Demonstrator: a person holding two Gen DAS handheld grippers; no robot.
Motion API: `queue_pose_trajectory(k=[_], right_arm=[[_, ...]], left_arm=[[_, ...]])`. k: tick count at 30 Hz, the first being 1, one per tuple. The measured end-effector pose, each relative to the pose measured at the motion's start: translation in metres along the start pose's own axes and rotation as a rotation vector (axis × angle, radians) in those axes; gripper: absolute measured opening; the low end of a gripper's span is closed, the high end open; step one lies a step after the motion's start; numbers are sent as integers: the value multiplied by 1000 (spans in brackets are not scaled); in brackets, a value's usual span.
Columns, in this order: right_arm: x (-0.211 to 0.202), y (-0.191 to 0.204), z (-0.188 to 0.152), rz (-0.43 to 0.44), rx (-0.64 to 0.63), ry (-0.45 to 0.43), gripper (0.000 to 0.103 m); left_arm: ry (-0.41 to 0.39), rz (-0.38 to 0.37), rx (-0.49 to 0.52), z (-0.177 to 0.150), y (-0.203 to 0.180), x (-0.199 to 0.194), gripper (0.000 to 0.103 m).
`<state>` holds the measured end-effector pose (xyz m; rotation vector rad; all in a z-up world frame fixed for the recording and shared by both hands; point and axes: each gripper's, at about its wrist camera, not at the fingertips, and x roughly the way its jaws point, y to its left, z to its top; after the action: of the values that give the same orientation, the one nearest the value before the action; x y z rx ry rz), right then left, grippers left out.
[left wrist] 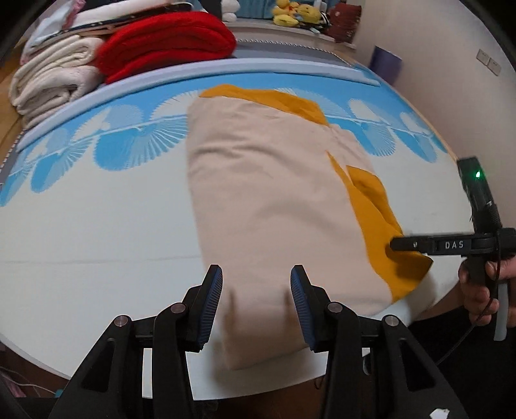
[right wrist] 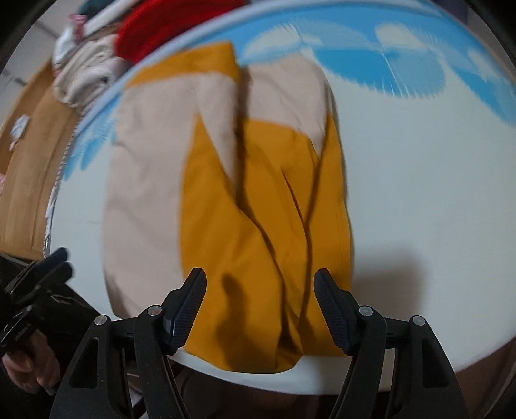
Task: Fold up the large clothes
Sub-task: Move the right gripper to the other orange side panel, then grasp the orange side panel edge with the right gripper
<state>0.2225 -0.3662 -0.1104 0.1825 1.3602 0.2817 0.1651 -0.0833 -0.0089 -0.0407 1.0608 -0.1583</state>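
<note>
A folded garment [left wrist: 277,193] in beige and mustard yellow lies on a white worktop [left wrist: 96,241] whose far part carries a blue fan-shaped print. The garment's near end reaches the worktop's front edge.

The left gripper [left wrist: 256,309] hangs over the beige near end. Its jaws stand apart, the blue ribbed pads on either side of the cloth below them and not pressing it, with nothing held.

The right gripper [right wrist: 259,309] is over the mustard section at the near edge, jaws wide apart, gripping nothing; its shadow falls on the yellow fabric. In the left wrist view this gripper shows from the side at the right, a hand [left wrist: 483,290] on its handle, a green light lit on its body, and the letters "DAS" readable on its black arm.

Beyond the worktop sit a red knitted pile [left wrist: 167,42] and cream folded blankets [left wrist: 54,80], with yellow plush toys [left wrist: 293,13] further back.
</note>
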Motion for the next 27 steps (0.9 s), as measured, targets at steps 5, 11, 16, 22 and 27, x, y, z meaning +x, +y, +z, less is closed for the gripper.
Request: queue_pose_trajectory(k=[5, 11, 16, 22, 27], right_arm=[[20, 1, -5, -46, -33, 83, 70], [14, 16, -8, -70, -148, 43, 10], [-74, 23, -3, 214, -156, -233, 5], [-61, -27, -15, 81, -36, -156, 5], [-11, -38, -18, -93, -92, -15, 5]], left_arm=[[-1, 0, -16, -2, 10, -4, 40], [-3, -5, -24, -4, 20, -2, 39], [7, -24, -68, -3, 30, -3, 38], [79, -121, -123, -4, 34, 11, 38], [267, -175, -118, -19, 23, 57, 38]])
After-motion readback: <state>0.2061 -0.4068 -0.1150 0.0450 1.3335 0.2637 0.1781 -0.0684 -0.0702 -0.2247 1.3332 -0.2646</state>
